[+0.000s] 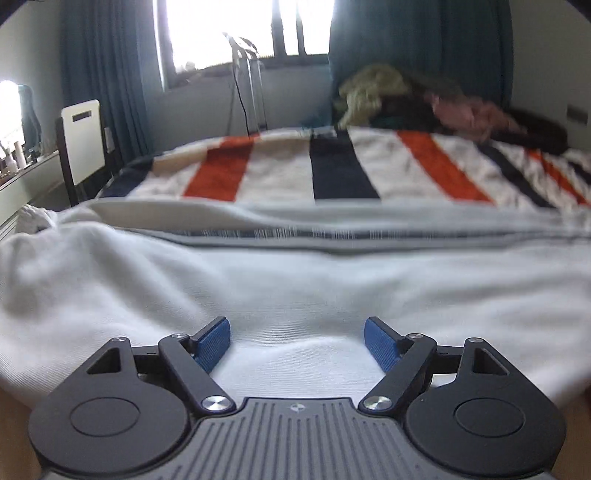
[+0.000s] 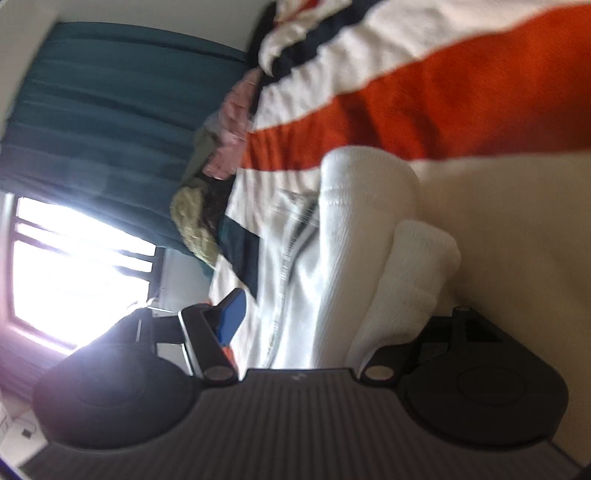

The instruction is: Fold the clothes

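A white ribbed garment with a zip (image 1: 295,280) lies spread on the bed, over a striped blanket (image 1: 343,170). My left gripper (image 1: 297,341) is open, its blue pads wide apart, low over the garment's near edge with cloth between the jaws. In the right wrist view the camera is rolled sideways. My right gripper (image 2: 317,325) is open, with the white garment (image 2: 332,258) and a rolled cuff (image 2: 417,266) lying between its jaws; one blue pad (image 2: 231,317) shows, and the other is hidden behind cloth.
A pile of other clothes (image 1: 424,99) lies at the far end of the bed near teal curtains (image 1: 417,44). A chair (image 1: 83,140) and a desk with bottles stand left. A bright window (image 1: 240,29) is behind.
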